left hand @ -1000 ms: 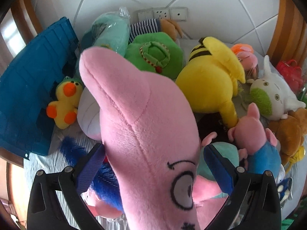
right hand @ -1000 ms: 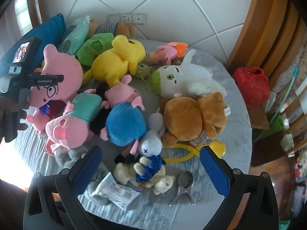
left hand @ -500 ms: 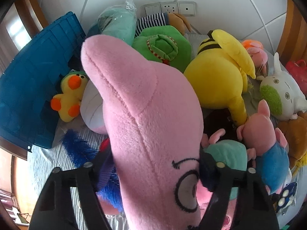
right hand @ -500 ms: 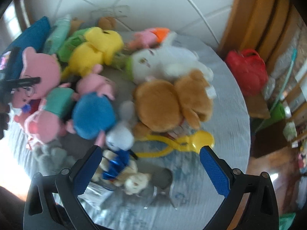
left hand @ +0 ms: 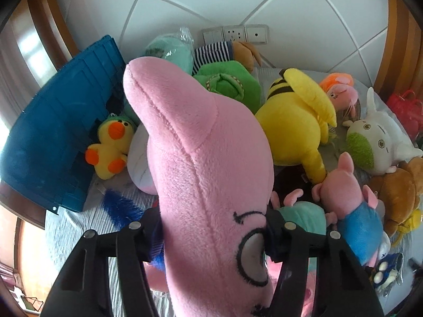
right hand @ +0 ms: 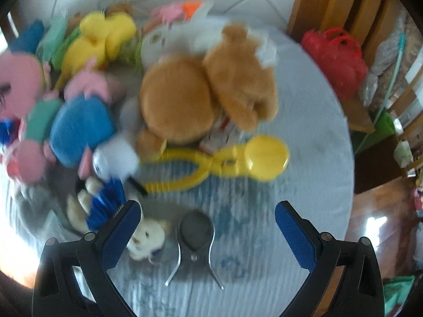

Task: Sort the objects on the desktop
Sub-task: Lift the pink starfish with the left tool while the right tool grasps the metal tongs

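Observation:
My left gripper is shut on a big pink pig plush, squeezing its head between both fingers; the snout points up and away. The plush also shows at the left edge of the right wrist view. My right gripper is open and empty, low over the table, with a metal spoon-shaped clip between its fingers. A yellow plastic scoop tong lies just beyond. A brown bear plush lies behind it.
A blue crate lies tipped at the left with a yellow duck plush by it. Several plushes crowd the table: yellow, green, white, small pig in blue. A red basket sits at the right.
My left gripper closed on the pink pig plush's head. My right gripper moved forward and down toward the metal clip and yellow tong; its view is motion-blurred.

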A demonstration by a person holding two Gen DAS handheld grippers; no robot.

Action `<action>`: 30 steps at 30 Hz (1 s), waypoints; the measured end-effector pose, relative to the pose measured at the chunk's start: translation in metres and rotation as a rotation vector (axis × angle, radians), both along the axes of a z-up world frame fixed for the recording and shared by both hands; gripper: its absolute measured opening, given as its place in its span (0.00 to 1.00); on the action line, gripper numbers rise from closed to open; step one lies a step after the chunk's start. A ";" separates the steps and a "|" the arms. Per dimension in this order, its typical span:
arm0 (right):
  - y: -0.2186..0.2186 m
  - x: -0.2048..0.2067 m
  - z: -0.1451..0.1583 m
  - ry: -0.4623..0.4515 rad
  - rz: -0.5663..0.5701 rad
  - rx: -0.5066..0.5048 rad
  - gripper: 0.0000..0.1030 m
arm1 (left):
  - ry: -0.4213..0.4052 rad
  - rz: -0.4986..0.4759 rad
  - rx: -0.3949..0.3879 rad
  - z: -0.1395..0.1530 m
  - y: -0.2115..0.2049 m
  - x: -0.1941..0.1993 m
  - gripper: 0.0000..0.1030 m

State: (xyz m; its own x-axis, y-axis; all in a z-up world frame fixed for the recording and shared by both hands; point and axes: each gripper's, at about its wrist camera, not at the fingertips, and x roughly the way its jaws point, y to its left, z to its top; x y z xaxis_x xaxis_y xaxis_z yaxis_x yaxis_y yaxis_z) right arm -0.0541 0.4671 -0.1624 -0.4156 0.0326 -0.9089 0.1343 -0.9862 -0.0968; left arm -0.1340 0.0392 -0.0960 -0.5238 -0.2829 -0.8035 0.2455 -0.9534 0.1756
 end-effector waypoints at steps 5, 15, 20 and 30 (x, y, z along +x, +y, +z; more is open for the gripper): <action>-0.001 0.005 -0.037 -0.086 -0.003 0.020 0.93 | 0.006 -0.002 -0.011 0.009 0.003 0.012 0.57; -0.002 0.011 -0.065 -0.164 -0.019 0.040 0.58 | 0.014 -0.002 -0.015 0.012 -0.002 0.026 0.57; -0.006 0.013 -0.061 -0.155 -0.020 0.039 0.39 | 0.024 -0.007 -0.007 0.017 -0.003 0.030 0.57; -0.014 0.016 -0.021 -0.112 -0.048 0.059 0.39 | 0.047 -0.031 0.020 0.028 -0.005 0.039 0.57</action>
